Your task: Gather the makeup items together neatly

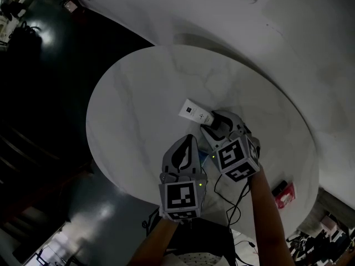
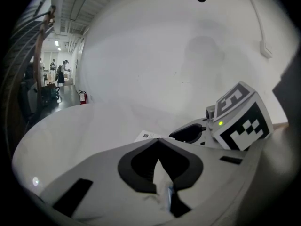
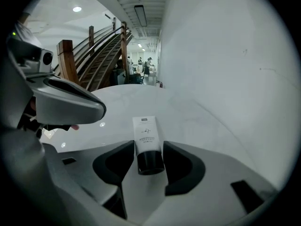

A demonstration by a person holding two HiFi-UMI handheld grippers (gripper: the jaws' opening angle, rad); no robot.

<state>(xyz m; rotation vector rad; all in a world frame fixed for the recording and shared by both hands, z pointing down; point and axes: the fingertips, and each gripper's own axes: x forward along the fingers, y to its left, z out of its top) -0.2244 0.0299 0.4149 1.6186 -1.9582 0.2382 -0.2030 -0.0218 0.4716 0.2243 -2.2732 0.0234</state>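
A white makeup tube [image 1: 193,111] with a black cap lies on the round white marble table [image 1: 133,98], near its middle. My right gripper [image 1: 212,121] has come at it from the near side. In the right gripper view the jaws stand on both sides of the tube's black cap [image 3: 150,160] and touch it, so my right gripper [image 3: 149,147] is shut on the tube [image 3: 146,132]. My left gripper [image 1: 191,139] hovers just left of the right one, its jaws shut with nothing held. From the left gripper [image 2: 159,139], the tube's [image 2: 146,136] far end peeks over the jaws.
A small red item [image 1: 283,194] lies near the table's right edge. Dark cables [image 1: 233,204] trail by the near edge below my grippers. A white wall [image 1: 266,32] rises behind the table, with dark floor [image 1: 50,110] to the left.
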